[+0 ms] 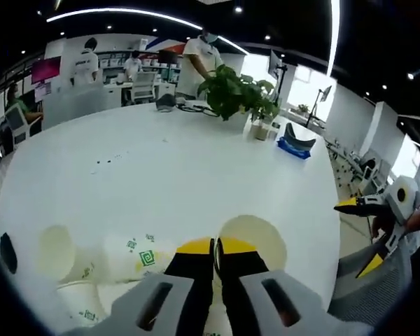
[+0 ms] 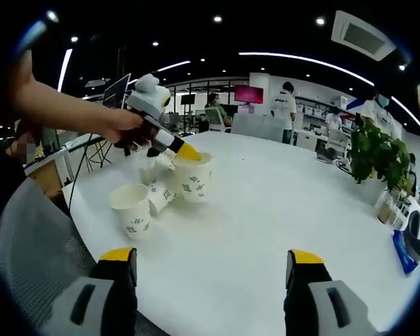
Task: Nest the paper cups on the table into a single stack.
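My left gripper [image 1: 215, 245] is shut on the rim of a white paper cup [image 1: 260, 234] with green print, whose open mouth faces me. The right gripper view shows the same left gripper [image 2: 184, 150], held by a hand, pinching the near rim of that cup [image 2: 196, 178]. Whether the cup rests on the white table [image 2: 266, 210] or hangs just above it, I cannot tell. Beside it stands an upright cup [image 2: 131, 210], with two cups [image 2: 161, 196] lying on their sides. My right gripper [image 2: 211, 257] is open over the table's near edge with nothing between its fingers, and it appears as [image 1: 358, 234].
A potted plant [image 1: 234, 91] and a blue object [image 1: 294, 143] stand at the table's far side. Several people work at desks beyond. A grey mesh chair [image 2: 28, 238] sits by the table edge near the cups.
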A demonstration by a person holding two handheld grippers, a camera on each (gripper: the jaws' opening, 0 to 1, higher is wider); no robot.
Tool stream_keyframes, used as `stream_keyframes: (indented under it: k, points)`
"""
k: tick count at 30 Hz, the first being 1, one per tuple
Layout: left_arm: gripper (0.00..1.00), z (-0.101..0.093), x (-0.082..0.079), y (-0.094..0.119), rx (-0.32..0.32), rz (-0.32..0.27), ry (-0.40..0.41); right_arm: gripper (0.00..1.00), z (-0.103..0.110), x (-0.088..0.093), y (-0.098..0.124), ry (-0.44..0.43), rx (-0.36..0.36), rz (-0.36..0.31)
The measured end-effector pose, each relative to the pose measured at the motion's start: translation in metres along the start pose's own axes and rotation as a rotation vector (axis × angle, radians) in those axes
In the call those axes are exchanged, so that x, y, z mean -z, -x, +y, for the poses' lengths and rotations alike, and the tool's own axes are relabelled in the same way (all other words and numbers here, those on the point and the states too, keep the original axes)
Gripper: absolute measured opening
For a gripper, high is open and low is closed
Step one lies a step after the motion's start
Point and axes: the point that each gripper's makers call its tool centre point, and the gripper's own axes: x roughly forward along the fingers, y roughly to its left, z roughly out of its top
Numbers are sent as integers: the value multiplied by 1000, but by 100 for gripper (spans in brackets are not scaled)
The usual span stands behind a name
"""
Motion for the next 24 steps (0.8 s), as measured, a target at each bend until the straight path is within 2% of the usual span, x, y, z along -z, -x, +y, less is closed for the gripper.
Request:
stream_keyframes:
  k: [13, 24]
  points:
    - [0, -11, -4, 36, -5, -12, 36, 89, 3, -1, -1, 23, -12, -3]
    - [0, -22, -4, 75, -7, -26, 62, 90, 8, -2, -2, 50, -27, -1]
